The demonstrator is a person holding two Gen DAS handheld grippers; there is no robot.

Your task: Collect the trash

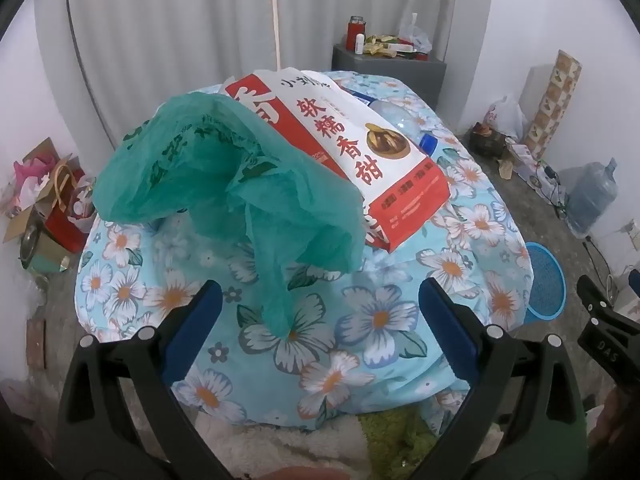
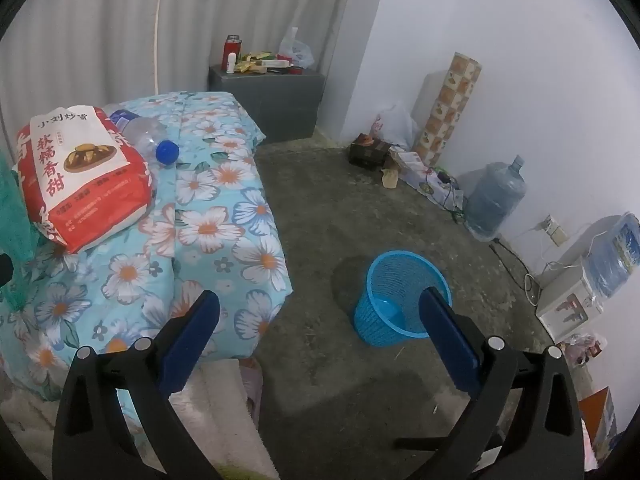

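While I hover over the bed (image 1: pixel 360 320), its blue flowered cover (image 2: pixel 224 184) fills most of what both my cameras see, with grey concrete floor (image 2: pixel 340 208) stretching off beside it. On that cover lies the trash: a crumpled green plastic bag (image 1: pixel 240 184), largest of the lot, slumped near the middle with one thin end trailing toward my left gripper (image 1: pixel 320 308). Partly over it rests a red and white paper snack bag (image 1: pixel 352 148), printed with Chinese characters and a picture of food. Just behind the snack bag a clear plastic bottle (image 2: pixel 146 132) lies on its side, its blue cap (image 2: pixel 167 152) pointing to the bed's edge. On the floor, well apart from the bed, stands a blue mesh wastebasket (image 2: pixel 396 300), upright, seen between the fingers of my right gripper (image 2: pixel 320 308). My left jaws are spread wide and hold nothing, poised above the cover near the green bag's tail. My right jaws are likewise spread wide and hold nothing, over the bed's edge and the floor.
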